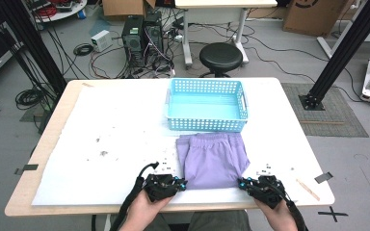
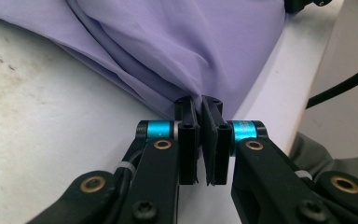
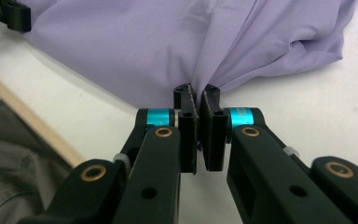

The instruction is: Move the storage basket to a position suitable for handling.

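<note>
Left gripper point(image 1: 182, 183): jaws pinched together on the near left corner of the folded lavender shorts point(image 1: 213, 160); in the left gripper view the thin cloth gathers into creases where the black pads point(image 2: 187, 135) bite it.

Lavender shorts: a smooth, light woven garment with an elastic waistband at its far edge, folded into a rough rectangle; it lies flat on the white sheet point(image 1: 115, 144) near the front edge of the counter point(image 1: 289, 125), just in front of the basket.

Blue basket point(image 1: 207, 124): rigid plastic, rectangular, with perforated walls; it stands just beyond the shorts and holds nothing.

Right gripper point(image 1: 241, 183): jaws likewise closed, clamped on the near right corner; in the right gripper view the fabric puckers upward from the pads point(image 3: 213, 135).

Wooden stick point(image 1: 308, 189): thin, pale, lying on the counter to the right of the right gripper, apart from the work.

Progress: the shorts appear already folded and both near corners are gripped. What seems left is another fold or a lift into the basket.
</note>
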Tool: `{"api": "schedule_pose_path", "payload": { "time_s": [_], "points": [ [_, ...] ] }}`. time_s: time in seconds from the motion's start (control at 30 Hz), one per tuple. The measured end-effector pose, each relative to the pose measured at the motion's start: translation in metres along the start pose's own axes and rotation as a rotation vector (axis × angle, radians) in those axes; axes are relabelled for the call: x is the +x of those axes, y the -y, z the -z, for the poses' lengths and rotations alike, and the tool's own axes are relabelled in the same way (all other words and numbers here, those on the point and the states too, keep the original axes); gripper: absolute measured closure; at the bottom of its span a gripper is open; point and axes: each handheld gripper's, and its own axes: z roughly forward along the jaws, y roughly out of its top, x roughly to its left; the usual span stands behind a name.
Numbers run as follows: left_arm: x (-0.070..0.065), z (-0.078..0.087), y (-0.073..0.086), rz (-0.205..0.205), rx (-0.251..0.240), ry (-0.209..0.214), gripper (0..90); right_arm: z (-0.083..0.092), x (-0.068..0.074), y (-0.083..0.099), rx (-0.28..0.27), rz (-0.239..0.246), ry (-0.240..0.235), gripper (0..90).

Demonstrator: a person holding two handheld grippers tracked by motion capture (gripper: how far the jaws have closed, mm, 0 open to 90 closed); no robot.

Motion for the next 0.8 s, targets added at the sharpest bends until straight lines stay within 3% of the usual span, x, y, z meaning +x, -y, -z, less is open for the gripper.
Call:
{"api": "schedule_pose_path", "payload": {
  "time_s": [0.23,0.8],
  "points": [
    [-0.007,0.007,0.007,-0.011,0.011,0.019,85.1,0.008,0.013,0.012,0.008,0.024,-0.011,87.5],
    [-0.013,0.009,0.010,-0.036,0.010,0.018,84.5,0.012,0.020,0.017,0.001,0.091,0.014,86.1]
  ]
}}
